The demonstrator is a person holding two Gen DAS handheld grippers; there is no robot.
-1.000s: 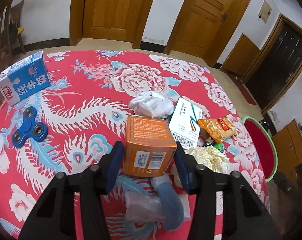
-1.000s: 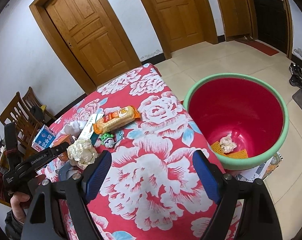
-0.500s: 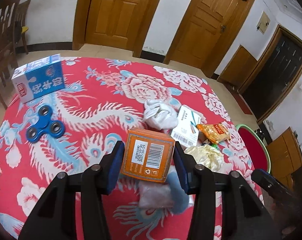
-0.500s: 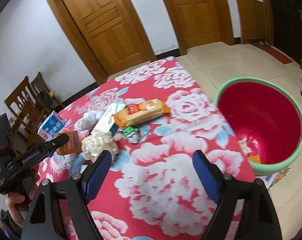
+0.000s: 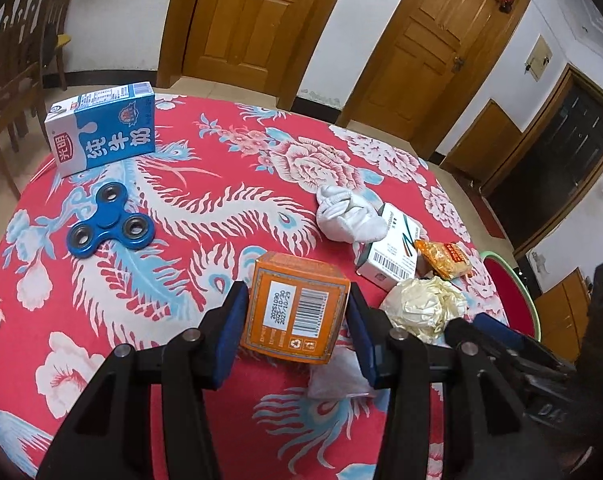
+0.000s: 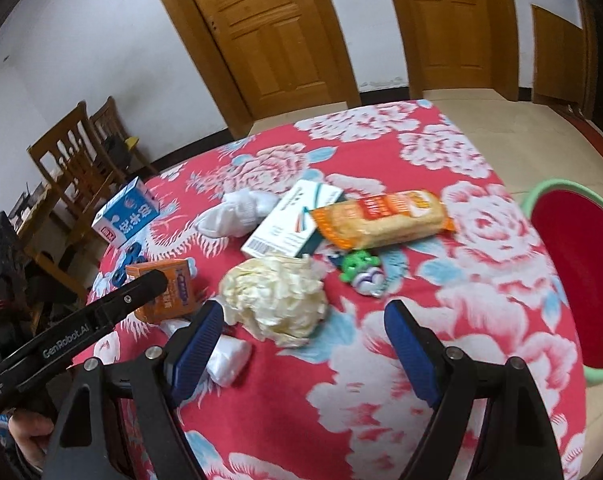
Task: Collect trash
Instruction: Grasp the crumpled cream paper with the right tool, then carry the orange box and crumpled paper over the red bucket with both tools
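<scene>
My left gripper [image 5: 297, 322] is clamped on the orange carton [image 5: 297, 308], both blue pads pressed flat against its sides, barcode face turned toward my camera; in the right wrist view the same orange carton [image 6: 163, 292] sits tilted above the red floral tablecloth [image 5: 229, 184]. My right gripper [image 6: 301, 344] has its jaws wide apart with nothing between them, hanging just above the cloth, and the crumpled cream paper ball [image 6: 275, 300] lies just ahead of its left pad. Beyond the ball I see a white-and-teal box [image 6: 291, 220], a white sock bundle [image 6: 239, 212] touching it, an orange snack packet [image 6: 381, 218] lying partly over the box, and a small green toy [image 6: 361, 270] near the packet. A clear plastic scrap [image 6: 227, 358] lies by the left pad. Far back stand a blue milk carton [image 5: 101, 130] and a blue fidget spinner [image 5: 111, 222]. The red bin with a green rim [image 6: 573, 280] stands off the table edge to my right.
</scene>
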